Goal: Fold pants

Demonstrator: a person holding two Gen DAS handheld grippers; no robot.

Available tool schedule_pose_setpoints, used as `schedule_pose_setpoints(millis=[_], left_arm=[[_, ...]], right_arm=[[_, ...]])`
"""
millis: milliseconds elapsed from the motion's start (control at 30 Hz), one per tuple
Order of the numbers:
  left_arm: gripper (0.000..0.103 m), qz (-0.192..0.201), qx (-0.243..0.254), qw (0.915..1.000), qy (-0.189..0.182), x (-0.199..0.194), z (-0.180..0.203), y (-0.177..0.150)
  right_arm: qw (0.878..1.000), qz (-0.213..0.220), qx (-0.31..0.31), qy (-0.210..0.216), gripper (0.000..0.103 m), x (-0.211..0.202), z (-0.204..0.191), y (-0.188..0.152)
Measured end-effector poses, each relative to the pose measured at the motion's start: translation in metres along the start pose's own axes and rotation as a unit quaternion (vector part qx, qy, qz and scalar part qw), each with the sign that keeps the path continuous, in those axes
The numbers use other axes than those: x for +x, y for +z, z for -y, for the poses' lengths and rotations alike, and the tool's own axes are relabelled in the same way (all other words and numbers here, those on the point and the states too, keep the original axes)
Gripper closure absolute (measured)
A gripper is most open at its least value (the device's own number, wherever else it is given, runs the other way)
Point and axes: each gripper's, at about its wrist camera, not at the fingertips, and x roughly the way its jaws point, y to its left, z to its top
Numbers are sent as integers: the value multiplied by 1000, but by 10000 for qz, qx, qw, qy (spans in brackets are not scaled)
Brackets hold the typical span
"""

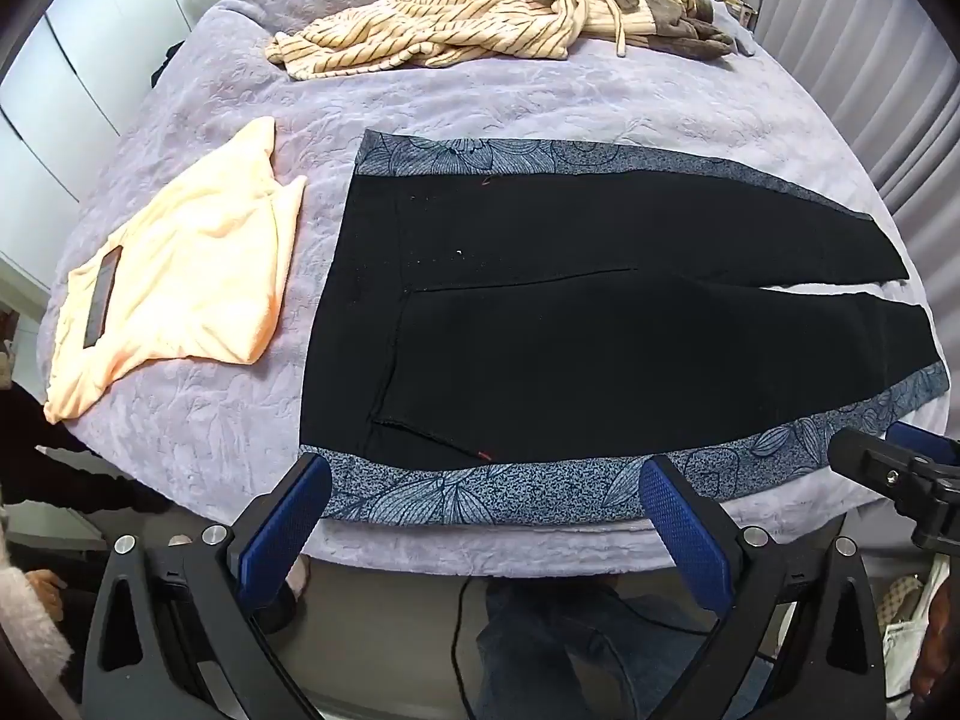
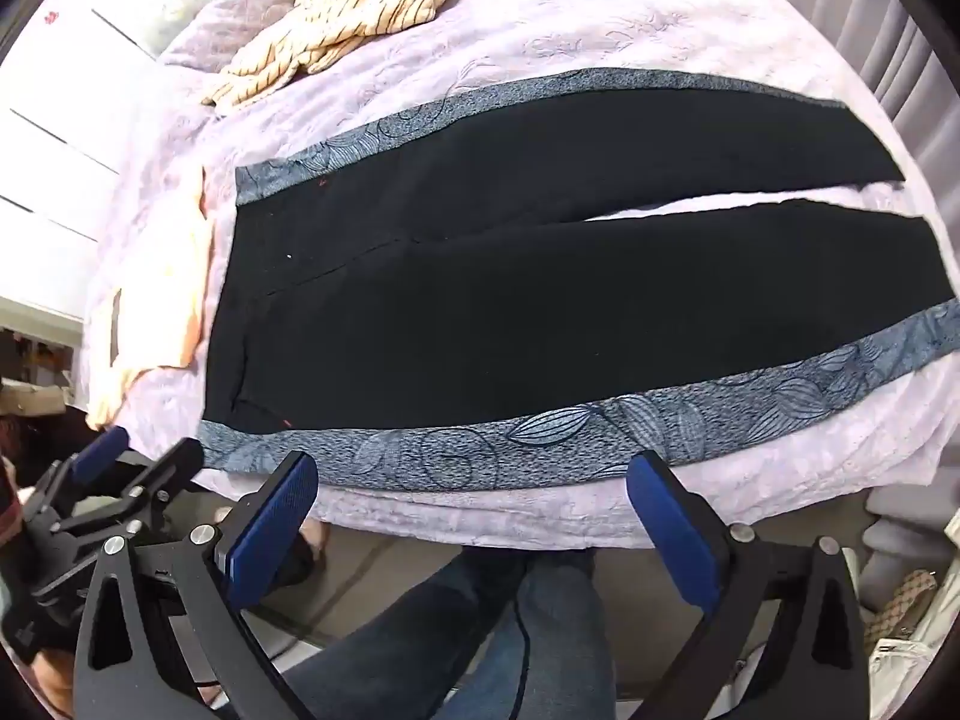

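The pants (image 1: 600,324) lie flat on the bed (image 1: 480,102), spread lengthwise: waist to the left, the two legs running right with a narrow gap of bedcover between them toward the cuffs. They are black with a blue-grey leaf-print stripe (image 1: 510,486) along each outer side; the near stripe runs just inside the near bed edge, the far stripe along the far side. A thin seam line crosses the black cloth near the waist, and a small red mark sits at the near-left seam end.

The left gripper (image 1: 486,531) hangs above the near bed edge at the waist end, pointing steeply down. Its blue-padded fingers (image 1: 282,534) are spread wide with nothing between them; the left pad overlaps the near-left corner of the stripe in view, but whether it touches cannot be told. The right gripper (image 2: 474,525) hangs over the same near edge farther right, beside the near leg, its fingers (image 2: 672,534) likewise spread wide and holding nothing. Each gripper shows at the edge of the other's view.

Left of the waist a peach garment (image 1: 186,294) lies on the cover, just beside the pants but apart. At the far side lies a crumpled striped cream garment (image 1: 444,24). Below the bed edge the person's jeans (image 2: 480,630) and the floor show.
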Motion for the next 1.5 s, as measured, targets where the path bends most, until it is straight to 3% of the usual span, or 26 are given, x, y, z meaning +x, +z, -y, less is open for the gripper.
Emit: schedule_pose_setpoints(millis=[200, 700, 1500], left_arm=[[0, -114, -52, 9999, -84, 1, -3, 4], [0, -260, 38, 9995, -154, 9, -3, 12], [0, -318, 72, 9994, -87, 14, -7, 18]], right_arm=[[9994, -229, 114, -250, 0, 5, 7, 9], [9958, -84, -346, -840, 0, 7, -14, 9], [9943, -135, -370, -990, 0, 13, -14, 14]])
